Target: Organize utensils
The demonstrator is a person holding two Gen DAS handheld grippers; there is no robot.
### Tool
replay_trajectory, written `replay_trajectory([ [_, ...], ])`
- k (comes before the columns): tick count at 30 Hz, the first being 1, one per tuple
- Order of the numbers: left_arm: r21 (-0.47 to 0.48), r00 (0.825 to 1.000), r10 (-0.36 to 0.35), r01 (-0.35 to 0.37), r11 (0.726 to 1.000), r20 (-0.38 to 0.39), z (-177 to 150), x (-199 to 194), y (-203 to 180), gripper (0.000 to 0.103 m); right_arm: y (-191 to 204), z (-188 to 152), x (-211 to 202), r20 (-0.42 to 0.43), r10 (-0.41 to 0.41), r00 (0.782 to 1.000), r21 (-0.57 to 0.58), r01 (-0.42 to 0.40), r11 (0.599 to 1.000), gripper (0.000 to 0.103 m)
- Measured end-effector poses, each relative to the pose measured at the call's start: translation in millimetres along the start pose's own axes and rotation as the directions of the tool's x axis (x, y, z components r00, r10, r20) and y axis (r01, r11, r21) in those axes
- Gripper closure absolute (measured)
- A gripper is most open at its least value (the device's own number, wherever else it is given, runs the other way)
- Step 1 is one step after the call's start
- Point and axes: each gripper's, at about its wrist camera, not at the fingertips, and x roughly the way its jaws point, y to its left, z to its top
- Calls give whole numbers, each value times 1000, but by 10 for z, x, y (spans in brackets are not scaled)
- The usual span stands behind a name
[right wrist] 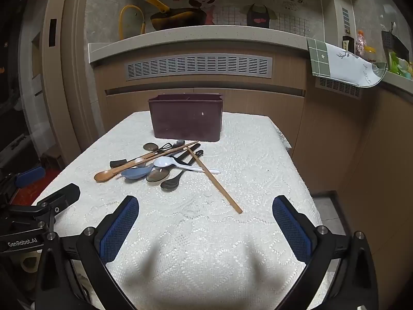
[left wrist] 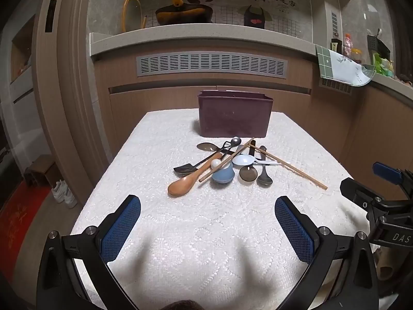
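Both my grippers, left (left wrist: 207, 228) and right (right wrist: 205, 228), hang wide open and empty over the cloth (left wrist: 206, 232), utensil pile (left wrist: 227, 165) near the bin (left wrist: 235, 115).

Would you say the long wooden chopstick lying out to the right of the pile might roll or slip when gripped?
The chopstick looks thin and stiff, so probably light. It lies flat on the lace tablecloth, which likely checks rolling. Its far end crosses the pile, so lifting may disturb others.

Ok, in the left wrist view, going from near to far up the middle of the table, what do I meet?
The left gripper with its jaws wide open, then bare white tablecloth, then the wooden spoon, then the blue spoon, then the dark purple utensil bin, then the kitchen counter.
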Motion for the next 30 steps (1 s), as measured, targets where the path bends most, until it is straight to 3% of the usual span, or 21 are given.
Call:
replay_trajectory([
  [30, -3, 1000, 9, -9, 1000, -13, -13, 58, 61, 0, -25, 4, 24, -3, 3, 1000, 6, -3, 1000, 0],
])
